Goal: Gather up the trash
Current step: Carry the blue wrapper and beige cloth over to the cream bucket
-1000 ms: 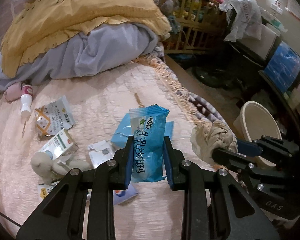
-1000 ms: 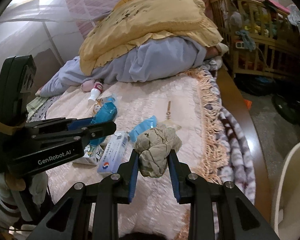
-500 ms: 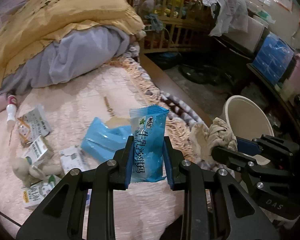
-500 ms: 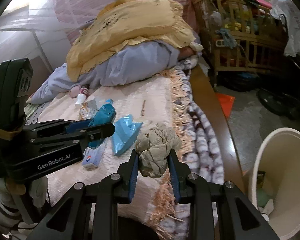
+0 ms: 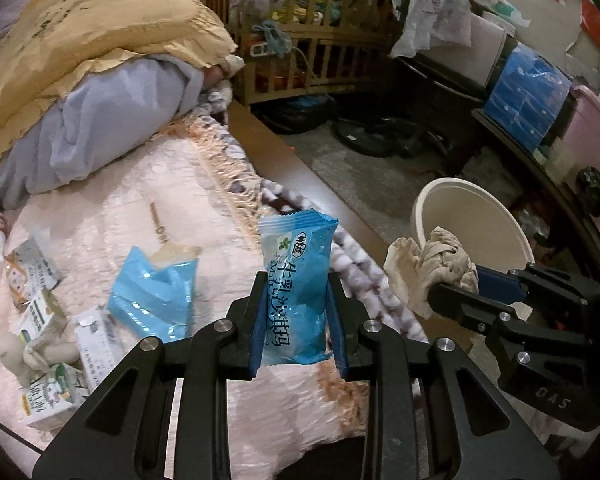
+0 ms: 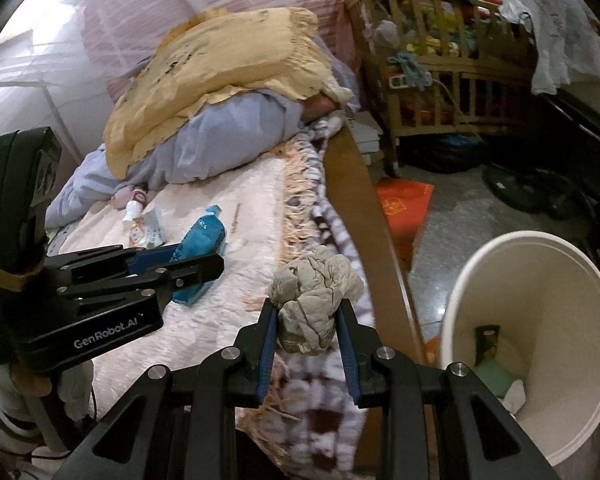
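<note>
My left gripper (image 5: 296,312) is shut on a blue snack wrapper (image 5: 296,280) and holds it above the bed's right edge. My right gripper (image 6: 308,332) is shut on a crumpled beige tissue wad (image 6: 312,300), held over the bed edge. The wad also shows in the left wrist view (image 5: 428,268), just in front of the cream waste bin (image 5: 496,220). In the right wrist view the bin (image 6: 580,280) stands on the floor at lower right with some trash inside. More trash lies on the pink bedspread (image 5: 112,208): a flat blue wrapper (image 5: 152,292) and several small cartons (image 5: 36,276).
A yellow pillow (image 6: 220,68) on a lilac blanket (image 6: 236,136) fills the far end of the bed. A wooden bed rail (image 6: 364,216) runs between bed and floor. A wooden crib (image 6: 440,76) and an orange box (image 6: 404,208) stand beyond.
Both grippers have swung right with their loads, from over the bed toward its edge. The bin has come closer and larger in both views.
</note>
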Available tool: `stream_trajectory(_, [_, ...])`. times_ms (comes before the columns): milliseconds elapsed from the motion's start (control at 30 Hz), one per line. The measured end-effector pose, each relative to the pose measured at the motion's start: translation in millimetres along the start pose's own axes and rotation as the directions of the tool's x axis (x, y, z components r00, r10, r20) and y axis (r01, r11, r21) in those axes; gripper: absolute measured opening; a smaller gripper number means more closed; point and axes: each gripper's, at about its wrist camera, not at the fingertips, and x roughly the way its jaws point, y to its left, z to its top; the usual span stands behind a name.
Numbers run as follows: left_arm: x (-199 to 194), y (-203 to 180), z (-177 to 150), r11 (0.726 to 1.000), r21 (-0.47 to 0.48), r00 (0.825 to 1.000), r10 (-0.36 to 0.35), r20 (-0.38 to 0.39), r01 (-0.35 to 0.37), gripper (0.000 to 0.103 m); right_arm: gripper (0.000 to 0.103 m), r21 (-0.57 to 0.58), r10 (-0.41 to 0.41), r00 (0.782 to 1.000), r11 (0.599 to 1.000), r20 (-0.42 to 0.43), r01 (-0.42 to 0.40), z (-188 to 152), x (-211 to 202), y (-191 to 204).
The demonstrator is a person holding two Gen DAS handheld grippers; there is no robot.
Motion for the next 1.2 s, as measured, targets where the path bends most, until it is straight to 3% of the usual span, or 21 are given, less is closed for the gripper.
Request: stream_trajectory(1200, [55.2, -113.5, 18.3, 0.986, 0.111, 0.989, -0.113, -0.097, 0.123, 0.025, 0.028, 0.194, -0.172, 0.985, 0.966, -0.003, 0.169, -35.0, -45.0, -121.5])
